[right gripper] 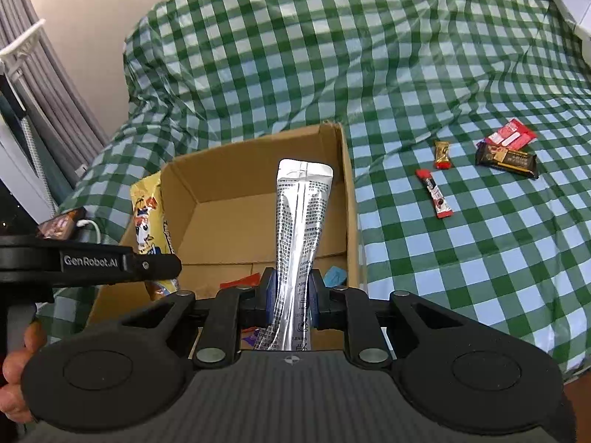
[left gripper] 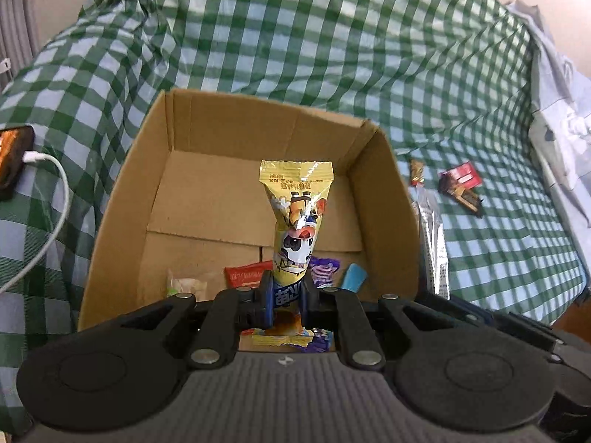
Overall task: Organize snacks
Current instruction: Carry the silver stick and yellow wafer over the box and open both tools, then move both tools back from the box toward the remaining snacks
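Two claws, "GenRobot.AI" on left claw, silver pkt unreadable

Legible text:

- "GenRobot.AI", white lettering on the black side arm of the left gripper, seen in the right wrist view.

Present but not legible:

- Yellow snack packet: one line of small print near its upper seal, inverted, and large characters on a blue band at the lower end, partly covered by the fingers.
- Silver sachet: dense columns of fine black print and small icons near the bottom, too small to read.
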Tool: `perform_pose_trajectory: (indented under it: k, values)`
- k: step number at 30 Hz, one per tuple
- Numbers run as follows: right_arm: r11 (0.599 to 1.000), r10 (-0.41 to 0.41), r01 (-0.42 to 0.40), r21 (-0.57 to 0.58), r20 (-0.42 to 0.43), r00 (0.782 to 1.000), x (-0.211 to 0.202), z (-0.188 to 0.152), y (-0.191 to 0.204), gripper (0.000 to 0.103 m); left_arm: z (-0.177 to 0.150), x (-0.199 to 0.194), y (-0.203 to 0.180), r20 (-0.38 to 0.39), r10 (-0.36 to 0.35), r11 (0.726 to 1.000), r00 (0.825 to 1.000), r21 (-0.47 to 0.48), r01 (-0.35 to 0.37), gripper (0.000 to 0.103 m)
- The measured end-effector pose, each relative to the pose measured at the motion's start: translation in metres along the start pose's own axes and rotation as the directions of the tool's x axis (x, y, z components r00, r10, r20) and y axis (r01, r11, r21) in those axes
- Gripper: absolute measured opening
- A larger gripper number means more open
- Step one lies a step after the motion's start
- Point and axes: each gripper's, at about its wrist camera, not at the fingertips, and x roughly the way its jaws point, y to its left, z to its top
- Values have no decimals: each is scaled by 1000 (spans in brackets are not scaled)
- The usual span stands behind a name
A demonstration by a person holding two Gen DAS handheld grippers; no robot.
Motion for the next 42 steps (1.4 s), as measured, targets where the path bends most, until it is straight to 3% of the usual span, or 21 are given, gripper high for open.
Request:
perform_pose_trajectory:
  k: [12, 13, 14, 15, 16, 18, 22, 24, 33, 42]
  values:
    - [1000, -26, 26, -11, -43, 999, 38, 5, -2, 22, 4, 46, 6, -87, 59, 998, 994, 17, -58, 18]
    - [1000, -28, 28, -8, -44, 999, 41, 5, -2, 26, 5, 49, 7, -94, 54, 999, 994, 16, -52, 25]
    - [999, -32, 32, -4, -45, 998, 43, 6, -3, 26, 6, 50, 8, -98, 39, 999, 994, 21, -37, 59]
    - [999, -34, 34, -1, -48, 998, 45, 6, -3, 33, 6, 49, 9, -96, 35, 999, 995, 26, -33, 94]
    - [999, -31, 32, 2, -57, 998, 46, 8, -4, 47, 6, 44, 11, -72, 75, 997, 995, 17, -74, 101]
    - [1000, -6, 8, 19, -67, 998, 44, 9, -4, 56, 2, 30, 16, 3, 127, 992, 992, 0, -127, 103]
    - [998, 56, -54, 32, -66, 996, 21, 6, -2, 87, -11, 7, 26, -34, 142, 990, 989, -16, -143, 103]
    - [999, 43, -41, 30, -55, 998, 2, -4, 3, 96, -24, -8, 30, -32, 159, 986, 987, -38, -160, 103]
    - [985, -7, 20, -169, 77, 997, -73, -48, 35, 99, -85, -77, 19, 8, 233, 972, 972, -34, -233, 103]
    - [977, 22, 8, -215, 136, 990, -120, -72, 52, 101, -111, -130, 3, 126, 227, 974, 966, -7, -228, 103]
